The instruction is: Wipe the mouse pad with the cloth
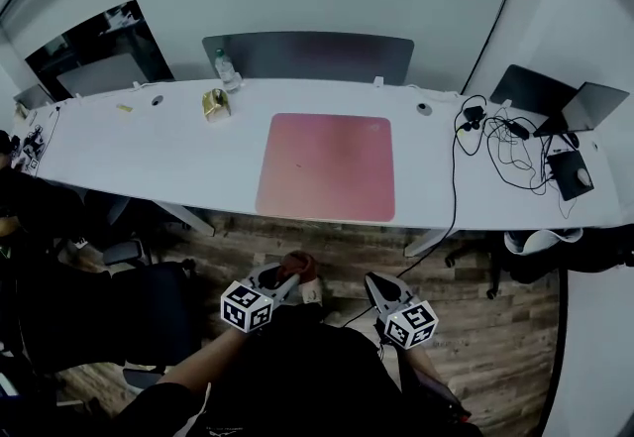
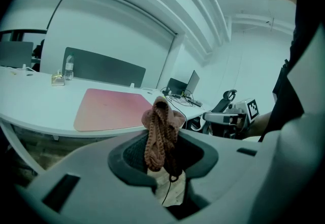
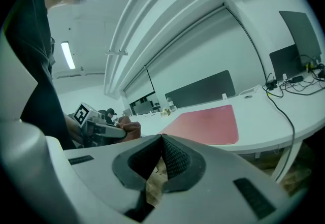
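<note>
Pink square mouse pad (image 1: 327, 166) lies flat on the white surface (image 1: 139, 153); bunched-up brown knit cloth (image 2: 160, 129) sits pinched in the left gripper (image 2: 162, 154), well clear of it.

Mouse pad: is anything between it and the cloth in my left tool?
Nothing visible. The cloth sits clamped in the left tool short of the desk edge, and the mouse pad lies bare ahead; the bottle stands off to its left.

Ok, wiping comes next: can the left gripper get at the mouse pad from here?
Probably yes. The left gripper, shut on the cloth, hangs short of the desk, but nothing stands between it and the pad, though a step closer seems needed.
</note>
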### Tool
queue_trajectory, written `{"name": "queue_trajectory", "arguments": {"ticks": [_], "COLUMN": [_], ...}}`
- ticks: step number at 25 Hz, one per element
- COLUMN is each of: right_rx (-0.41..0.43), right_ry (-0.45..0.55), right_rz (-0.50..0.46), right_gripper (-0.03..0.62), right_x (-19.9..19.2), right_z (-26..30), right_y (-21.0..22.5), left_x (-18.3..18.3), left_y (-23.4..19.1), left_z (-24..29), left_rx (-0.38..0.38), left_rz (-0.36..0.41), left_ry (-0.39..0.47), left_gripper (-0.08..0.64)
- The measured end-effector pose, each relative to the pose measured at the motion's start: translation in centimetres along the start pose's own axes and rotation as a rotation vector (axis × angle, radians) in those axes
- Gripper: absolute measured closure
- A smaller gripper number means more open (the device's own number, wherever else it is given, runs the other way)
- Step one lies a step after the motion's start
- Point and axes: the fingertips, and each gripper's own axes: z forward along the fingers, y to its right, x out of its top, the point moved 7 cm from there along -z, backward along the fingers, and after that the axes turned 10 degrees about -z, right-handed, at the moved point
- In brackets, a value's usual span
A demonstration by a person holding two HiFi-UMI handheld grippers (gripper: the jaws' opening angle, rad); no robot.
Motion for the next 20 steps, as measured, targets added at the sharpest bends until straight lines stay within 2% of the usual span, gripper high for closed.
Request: {"name": "queue_trajectory", "arguments": {"ticks": [11, 16, 20], "right_rx": [-0.024, -0.048, -0.062], "right_ry": [0.014, 0.058, 0.054], "right_rz": [0.004, 0.069, 0.081], "right_gripper": [0.568, 0.568, 0.568], "right_x": [0.3, 0.7, 0.7], "right_z": [0.0, 0.1, 0.5], "right_y": [1.3, 2.3, 3.2], "left_x": [0.6, 1.0, 1.3], "left_y": [-0.4, -0.3, -0.5], "left_z": [0.8, 1.9, 3.2], "left_rx": [0.012, -0.002, -0.013], "left_rz": [0.005, 0.007, 0.003], "left_ry": [0.01, -0.004, -0.026], "left_gripper": [0.442, 0.442, 0.44]}}
